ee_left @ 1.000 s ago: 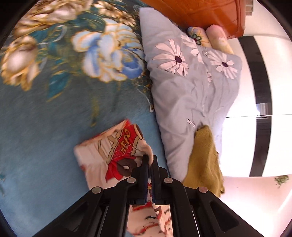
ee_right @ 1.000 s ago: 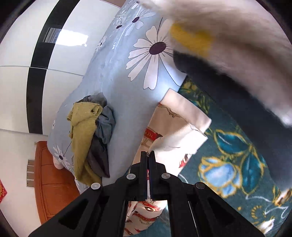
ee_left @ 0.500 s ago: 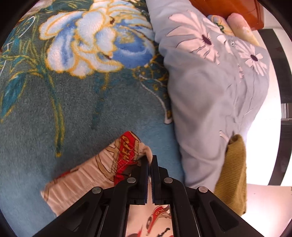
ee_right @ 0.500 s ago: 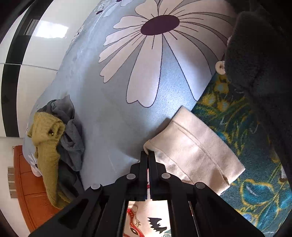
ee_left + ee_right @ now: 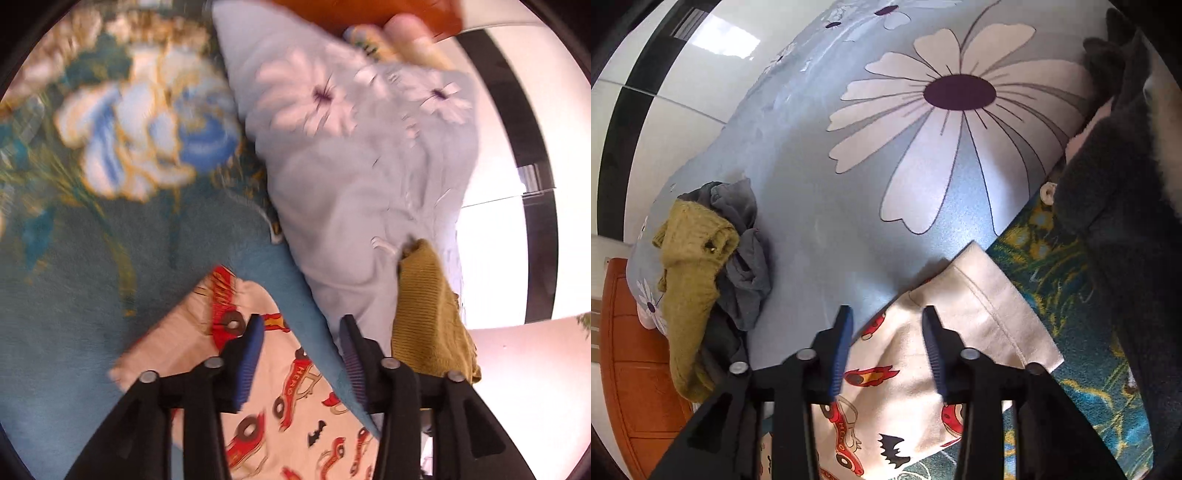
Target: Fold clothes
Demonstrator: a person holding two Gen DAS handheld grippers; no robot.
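A cream garment printed with red cars (image 5: pixel 295 391) lies folded on the teal floral blanket (image 5: pixel 74 295). My left gripper (image 5: pixel 301 326) stands open just above its corner, with nothing between its blue pads. In the right wrist view the same garment (image 5: pixel 960 350) lies flat with its plain hem beside the daisy-print quilt. My right gripper (image 5: pixel 886 319) is open over that edge and holds nothing.
A pale blue daisy-print quilt (image 5: pixel 886 166) is bunched beside the garment. On it sits a heap with a mustard knit (image 5: pixel 690 280) and grey clothes (image 5: pixel 746 258). An orange wooden headboard (image 5: pixel 631 369) lies beyond. A dark fleece sleeve (image 5: pixel 1115 221) fills the right edge.
Both grippers were shut on the car-print garment's corners and have now opened and let it go. The garment has been laid down on the blanket.
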